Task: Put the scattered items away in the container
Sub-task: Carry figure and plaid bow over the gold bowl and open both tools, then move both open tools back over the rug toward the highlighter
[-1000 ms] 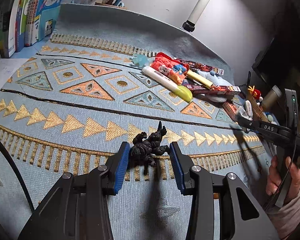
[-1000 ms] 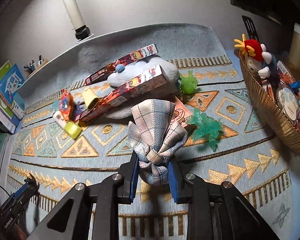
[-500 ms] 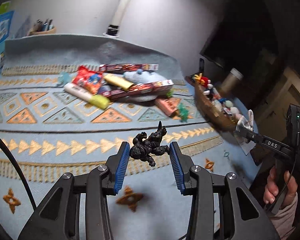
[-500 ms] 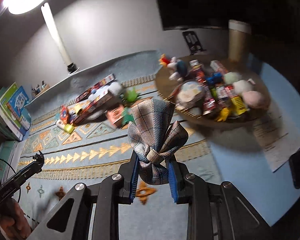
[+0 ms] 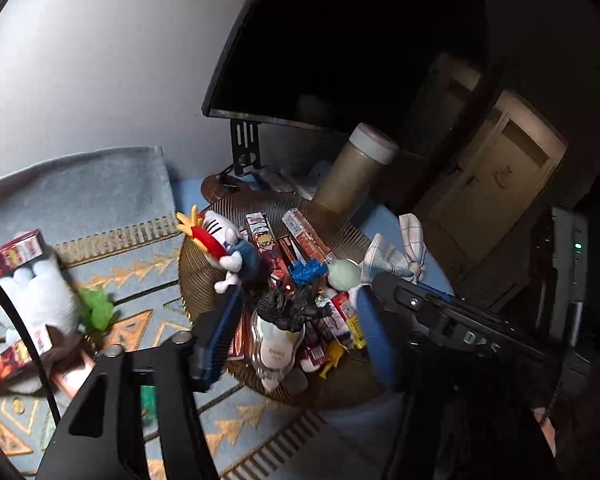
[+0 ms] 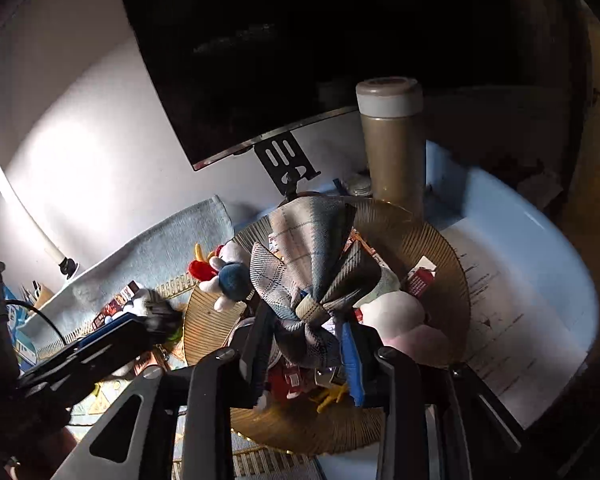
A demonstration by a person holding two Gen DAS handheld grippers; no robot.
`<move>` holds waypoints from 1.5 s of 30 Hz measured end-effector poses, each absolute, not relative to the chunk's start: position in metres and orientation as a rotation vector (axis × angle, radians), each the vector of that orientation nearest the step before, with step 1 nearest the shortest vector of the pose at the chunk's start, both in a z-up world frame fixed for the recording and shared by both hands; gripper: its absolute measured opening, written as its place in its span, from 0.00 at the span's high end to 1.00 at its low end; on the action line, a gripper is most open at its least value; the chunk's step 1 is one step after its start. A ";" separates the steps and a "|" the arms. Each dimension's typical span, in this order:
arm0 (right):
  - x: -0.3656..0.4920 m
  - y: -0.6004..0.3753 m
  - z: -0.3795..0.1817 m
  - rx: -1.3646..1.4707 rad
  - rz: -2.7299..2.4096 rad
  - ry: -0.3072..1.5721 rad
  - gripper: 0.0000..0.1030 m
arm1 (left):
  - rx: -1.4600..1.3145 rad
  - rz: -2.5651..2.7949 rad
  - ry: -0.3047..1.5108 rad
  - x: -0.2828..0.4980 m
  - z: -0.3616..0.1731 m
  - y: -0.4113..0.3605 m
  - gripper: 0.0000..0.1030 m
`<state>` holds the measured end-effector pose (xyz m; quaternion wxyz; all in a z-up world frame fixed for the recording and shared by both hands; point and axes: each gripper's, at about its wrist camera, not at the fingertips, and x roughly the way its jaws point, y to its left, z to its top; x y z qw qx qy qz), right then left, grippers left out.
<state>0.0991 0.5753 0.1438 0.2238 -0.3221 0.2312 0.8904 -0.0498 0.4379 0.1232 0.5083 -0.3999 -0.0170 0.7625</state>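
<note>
Now two sets of jaws are being opened above one wicker basket (image 5: pixel 204 276): the left gripper (image 5: pixel 296 316) around one black figurine (image 5: pixel 288 306), the right gripper (image 6: pixel 306 356) around one plaid bow (image 6: pixel 308 272).

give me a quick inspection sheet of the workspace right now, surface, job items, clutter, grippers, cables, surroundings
surface: patterned blue rug with a pale blue tabletop beyond it; printed paper beside the basket.
job's things: basket already crowded with toys and snack packs; black figure and plaid bow both over it.
clutter: red boxes, white plush and green toy lie loose on the rug.
grippers: left gripper jaws opening, figure between them and clear of both pads; right gripper jaws opening, bow between them.
cables: black cable crosses the left view's edge.
surroundings: dark monitor, tall tan cylinder, tube lamp, door.
</note>
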 end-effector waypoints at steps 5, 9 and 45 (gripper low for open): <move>0.108 0.584 0.139 -0.890 2.449 0.659 0.59 | -1.022 1.801 -0.120 -0.062 0.108 0.431 0.35; 0.118 0.574 0.141 -0.903 2.478 0.640 0.59 | -1.016 1.835 -0.163 -0.058 0.113 0.390 0.35; 0.064 0.351 0.021 -1.265 2.831 0.332 0.34 | -1.304 2.619 -0.157 -0.145 0.015 0.191 0.35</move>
